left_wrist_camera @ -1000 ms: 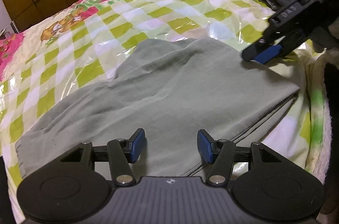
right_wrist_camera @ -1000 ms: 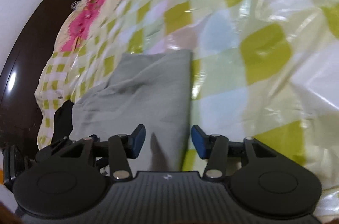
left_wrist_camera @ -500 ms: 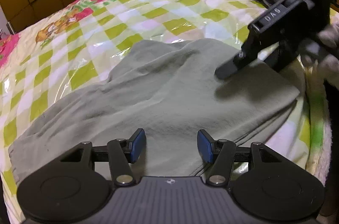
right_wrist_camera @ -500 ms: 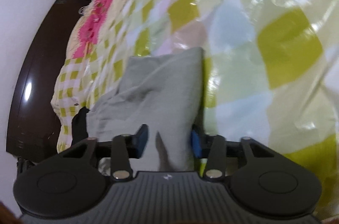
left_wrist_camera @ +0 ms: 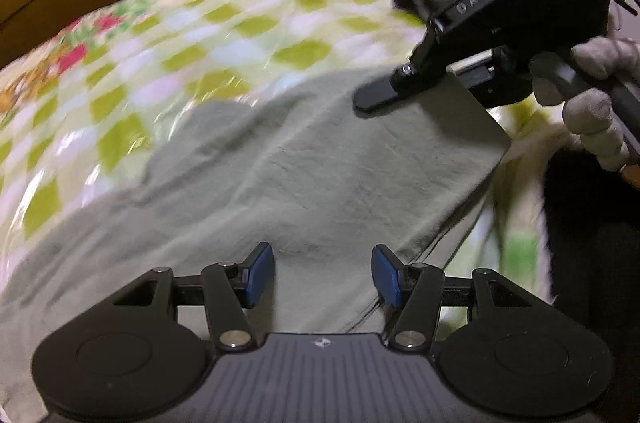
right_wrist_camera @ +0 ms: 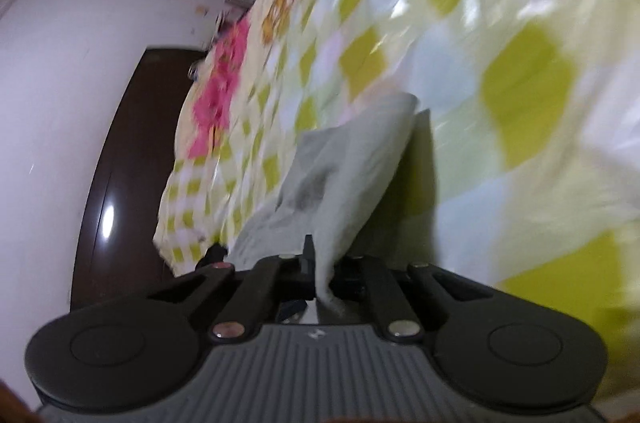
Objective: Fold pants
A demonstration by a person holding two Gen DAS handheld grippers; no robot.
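**Inspection: pale grey-green cotton pants on bed, right corner gripped**

Location: the pale grey-green woven cotton pants lie spread across the near part of a bed covered by a glossy yellow-green checked sheet. They are already doubled, with layered edges showing along the right side.

Right gripper: its fingers are pinched together on a gathered corner of the pants — the cloth rises from the sheet into the jaws in a peak. In the left wrist view the same gripper sits at the far right corner of the garment, held by a hand in a light knitted glove.

Left gripper: jaws spread apart, holding nothing, low over the near edge of the fabric. Whether the blue pads touch the cloth cannot be determined.

Handling assessment: the material appears light, thin and limp. It creases readily and will sag between grip points, so it cannot be pushed, only drawn. The sheet looks slick, so the garment may slide as a whole when pulled. The advisable hold is at corners or hem, pinching all layers together — a single-layer pinch would likely peel the stack apart. The near right corner looks the natural point for the left gripper.
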